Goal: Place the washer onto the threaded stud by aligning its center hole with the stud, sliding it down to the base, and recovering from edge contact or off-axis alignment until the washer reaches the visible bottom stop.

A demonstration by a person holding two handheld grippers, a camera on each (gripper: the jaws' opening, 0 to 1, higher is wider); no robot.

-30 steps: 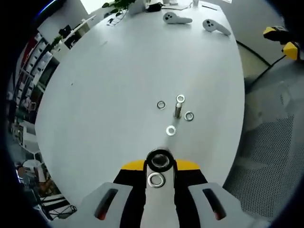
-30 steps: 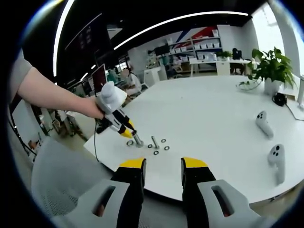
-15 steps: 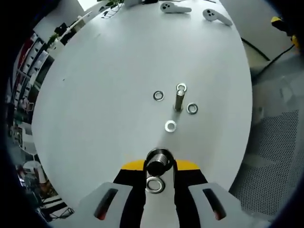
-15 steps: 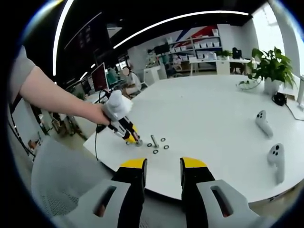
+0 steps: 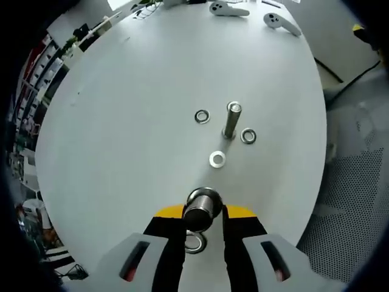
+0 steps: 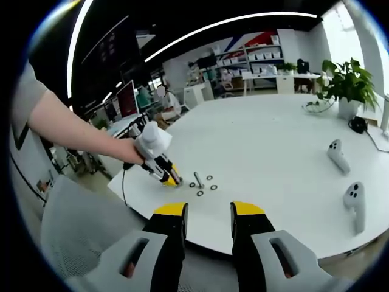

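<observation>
The threaded stud point(image 5: 230, 124) stands upright on the white table point(image 5: 134, 121). Three washers lie flat around it: one to its left point(image 5: 202, 116), one to its right point(image 5: 248, 135) and one nearer me point(image 5: 217, 159). My left gripper point(image 5: 202, 213) is shut on a short metal cylinder point(image 5: 201, 208), held short of the stud. Another washer point(image 5: 194, 242) shows below the cylinder, between the jaws. In the right gripper view a hand holds the left gripper point(image 6: 163, 173) just left of the stud point(image 6: 197, 179). My right gripper point(image 6: 208, 213) is open and holds nothing, off the table's near edge.
Two white game controllers point(image 6: 336, 157) point(image 6: 355, 207) lie at the table's right side, also seen far back point(image 5: 228, 8). A potted plant point(image 6: 346, 85) stands at the far right. A grey mesh chair point(image 6: 73, 225) is at the left front, beside the table edge point(image 6: 200, 246).
The left gripper has tilted, so its held cylinder now shows more from the side and the washer beneath it sits lower in view. The right gripper has stayed put.
</observation>
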